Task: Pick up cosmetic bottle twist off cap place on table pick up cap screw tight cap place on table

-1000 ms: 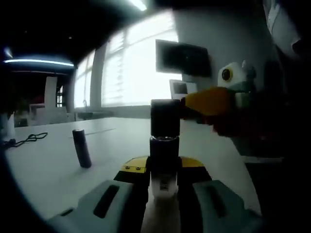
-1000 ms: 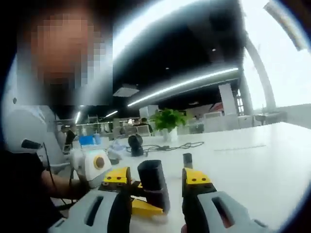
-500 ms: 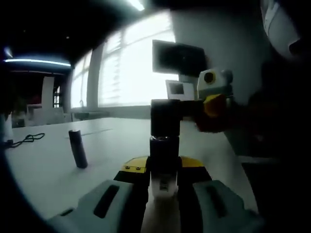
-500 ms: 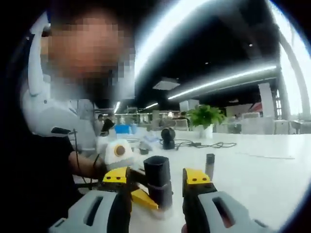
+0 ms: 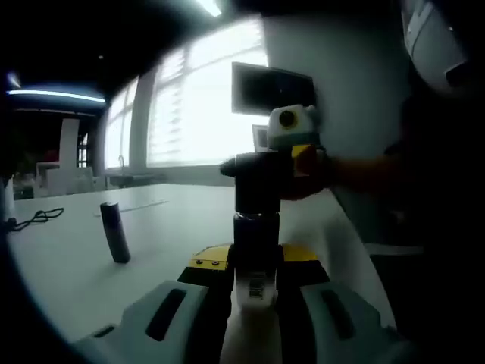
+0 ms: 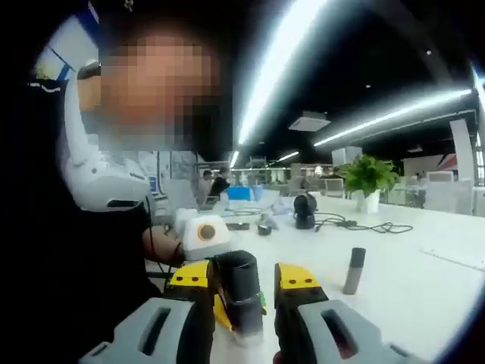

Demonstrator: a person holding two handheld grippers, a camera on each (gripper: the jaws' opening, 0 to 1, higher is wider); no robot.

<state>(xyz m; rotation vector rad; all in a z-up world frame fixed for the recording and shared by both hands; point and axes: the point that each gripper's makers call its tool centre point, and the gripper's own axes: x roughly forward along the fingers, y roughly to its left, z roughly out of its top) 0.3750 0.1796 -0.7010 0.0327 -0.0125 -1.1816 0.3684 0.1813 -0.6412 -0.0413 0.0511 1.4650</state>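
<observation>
Left tongs [image 5: 256, 277] clamped on cosmetic bottle [image 5: 256, 258], upright above the white tabletop [image 5: 76, 258]; right tongs [image 6: 241, 282] closed on its black cap [image 6: 238, 284]; small dark tube [image 5: 114, 232] stands apart, leftward.

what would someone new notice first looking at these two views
The eye lands first on the dark cylindrical cosmetic bottle with its black cap, standing upright in the left claw at the centre of the left gripper view, with the right claw closed around that cap. Next comes a second small dark cylinder standing alone on the white table, off to the left of the held bottle.
</observation>
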